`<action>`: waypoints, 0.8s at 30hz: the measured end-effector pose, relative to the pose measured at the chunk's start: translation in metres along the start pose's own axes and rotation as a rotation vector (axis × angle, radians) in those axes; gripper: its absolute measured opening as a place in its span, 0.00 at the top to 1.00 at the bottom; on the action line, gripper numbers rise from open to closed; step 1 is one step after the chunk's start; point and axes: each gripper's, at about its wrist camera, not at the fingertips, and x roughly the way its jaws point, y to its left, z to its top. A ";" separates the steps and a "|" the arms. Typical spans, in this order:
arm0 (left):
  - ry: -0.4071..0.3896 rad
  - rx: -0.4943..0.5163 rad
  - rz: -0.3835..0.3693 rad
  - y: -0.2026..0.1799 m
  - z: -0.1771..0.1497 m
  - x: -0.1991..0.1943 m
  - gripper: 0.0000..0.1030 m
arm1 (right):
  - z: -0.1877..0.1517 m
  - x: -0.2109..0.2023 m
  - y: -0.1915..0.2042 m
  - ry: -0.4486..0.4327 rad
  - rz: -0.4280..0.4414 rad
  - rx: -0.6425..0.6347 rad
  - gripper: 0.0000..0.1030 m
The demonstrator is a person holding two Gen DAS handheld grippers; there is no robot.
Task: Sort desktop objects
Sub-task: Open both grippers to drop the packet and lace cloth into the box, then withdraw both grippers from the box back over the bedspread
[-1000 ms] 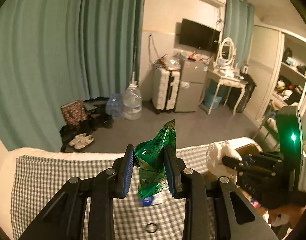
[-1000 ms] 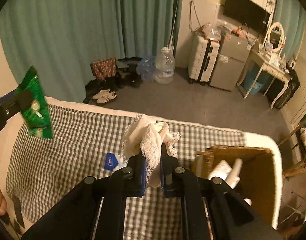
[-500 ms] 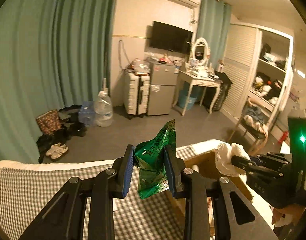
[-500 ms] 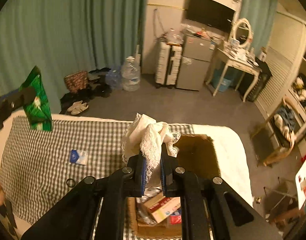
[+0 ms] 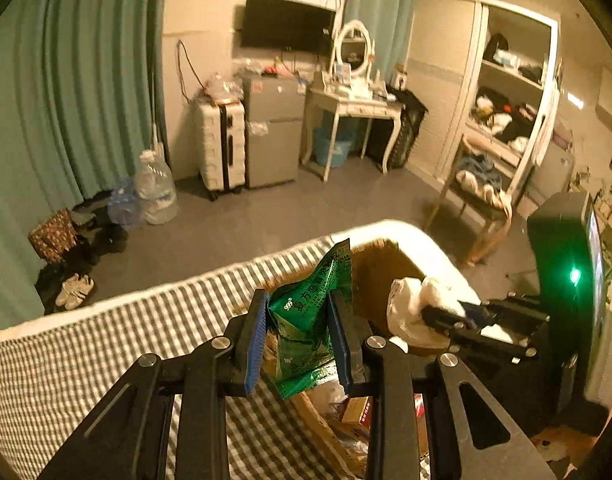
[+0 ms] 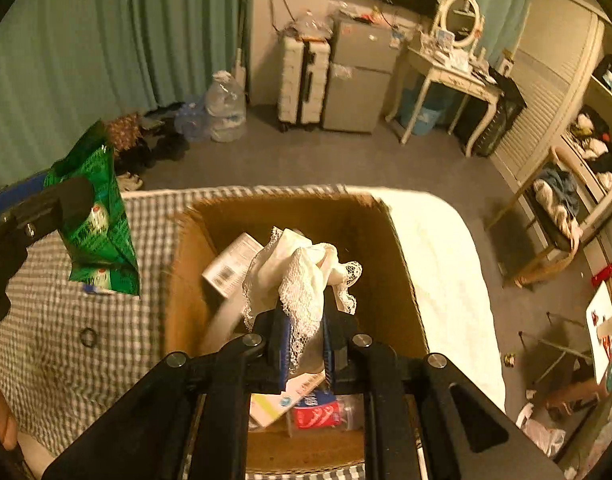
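OK, my right gripper (image 6: 302,346) is clenched on the crumpled white lace cloth (image 6: 302,270), hanging directly over the open brown cardboard box (image 6: 401,264), so that hand's nearer the drop. Left gripper (image 5: 298,346) is clamped on the crinkled green foil sachet (image 5: 309,312), long axis upright, just at the box's left rim above the grey-checked tablecloth (image 5: 86,360). Vs 1 s ago: both hands swung from mid-cloth over toward the box. Small dark ring (image 6: 87,337) lies on the cloth left of the box.
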 end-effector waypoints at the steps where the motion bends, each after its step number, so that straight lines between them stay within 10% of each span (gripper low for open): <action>1: 0.012 0.008 -0.003 -0.004 -0.003 0.006 0.71 | -0.003 0.005 -0.006 0.012 -0.002 0.014 0.88; 11: 0.090 0.071 -0.017 -0.045 -0.017 0.032 0.66 | -0.017 0.012 -0.037 0.045 0.003 0.108 0.84; 24: -0.005 0.031 0.018 -0.036 0.009 -0.009 0.41 | -0.010 -0.017 -0.040 -0.016 0.032 0.176 0.59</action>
